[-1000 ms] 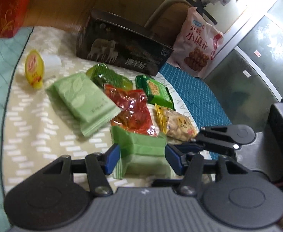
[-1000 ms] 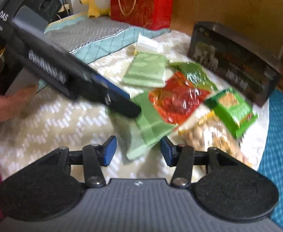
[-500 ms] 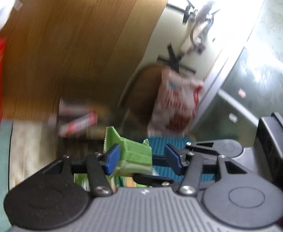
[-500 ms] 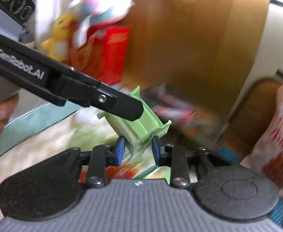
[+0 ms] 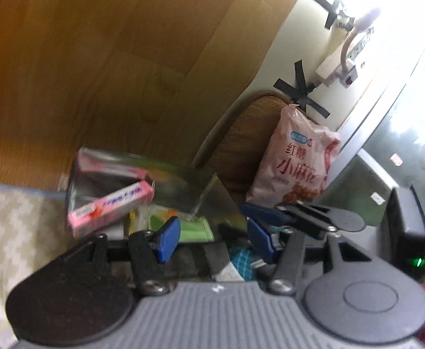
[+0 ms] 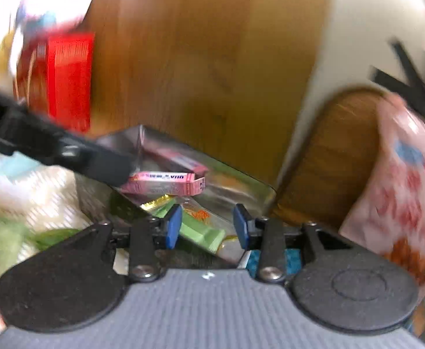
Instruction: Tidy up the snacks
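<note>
An open dark box (image 5: 183, 183) with a shiny inside stands at the back of the cloth, also seen in the right wrist view as the box (image 6: 241, 180). Pink gum boxes (image 5: 110, 206) (image 6: 166, 181) lie in it. A light green snack packet (image 6: 200, 232) lies slanted inside the box, low between the pads of my right gripper (image 6: 207, 226). Its jaws are opening and its pads stand off the packet. My left gripper (image 5: 213, 240) hovers at the box's near wall, open, with the green packet (image 5: 195, 229) just beyond its left pad. One of its fingers (image 6: 96, 160) reaches over the box.
A pink snack bag (image 5: 296, 163) (image 6: 410, 192) leans on a wicker chair back right of the box. A red gift box (image 6: 67, 78) stands at the left against the wooden panel. More green packets (image 6: 6, 238) lie on the patterned cloth (image 5: 14, 232).
Both grippers rose from the spread of packets and moved over to the box. The green packet, pinched by the right gripper half a second ago, now lies in the box with the jaws wider.
</note>
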Tool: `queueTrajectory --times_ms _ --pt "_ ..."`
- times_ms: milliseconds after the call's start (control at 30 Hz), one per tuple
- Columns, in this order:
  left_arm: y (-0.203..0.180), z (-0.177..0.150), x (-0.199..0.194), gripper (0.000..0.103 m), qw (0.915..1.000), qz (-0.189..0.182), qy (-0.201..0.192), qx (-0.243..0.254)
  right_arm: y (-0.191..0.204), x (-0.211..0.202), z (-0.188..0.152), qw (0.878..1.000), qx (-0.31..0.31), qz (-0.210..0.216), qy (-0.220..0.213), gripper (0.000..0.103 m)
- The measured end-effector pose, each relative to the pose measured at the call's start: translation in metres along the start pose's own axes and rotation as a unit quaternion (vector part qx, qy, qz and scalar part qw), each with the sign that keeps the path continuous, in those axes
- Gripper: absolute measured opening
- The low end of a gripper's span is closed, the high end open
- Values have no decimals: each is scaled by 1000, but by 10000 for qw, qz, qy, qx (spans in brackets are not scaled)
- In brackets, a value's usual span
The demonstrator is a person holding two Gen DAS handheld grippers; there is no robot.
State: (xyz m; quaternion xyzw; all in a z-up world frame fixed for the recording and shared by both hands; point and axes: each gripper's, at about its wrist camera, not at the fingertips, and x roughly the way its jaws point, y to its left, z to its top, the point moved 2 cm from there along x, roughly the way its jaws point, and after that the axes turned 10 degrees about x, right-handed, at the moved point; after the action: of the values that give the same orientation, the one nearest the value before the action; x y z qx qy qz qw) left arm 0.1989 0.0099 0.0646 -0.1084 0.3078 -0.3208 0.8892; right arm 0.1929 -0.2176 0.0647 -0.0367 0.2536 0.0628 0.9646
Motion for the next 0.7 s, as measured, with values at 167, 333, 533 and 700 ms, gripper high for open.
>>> queueTrajectory --times_ms 167,333,533,700 --pt "5 -36 -20 52 9996 -101 237 -85 -17 -25 -43 9918 1130 460 383 42" --pt "26 -67 -45 52 9984 203 368 -367 13 -42 -75 9841 1374 911 659 42" --pt "46 -96 -73 52 9949 491 461 -746 65 -24 -61 9801 944 1489 918 42" --pt "35 -120 -88 51 9954 658 444 -537 100 1 -54 9806 786 1516 959 42"
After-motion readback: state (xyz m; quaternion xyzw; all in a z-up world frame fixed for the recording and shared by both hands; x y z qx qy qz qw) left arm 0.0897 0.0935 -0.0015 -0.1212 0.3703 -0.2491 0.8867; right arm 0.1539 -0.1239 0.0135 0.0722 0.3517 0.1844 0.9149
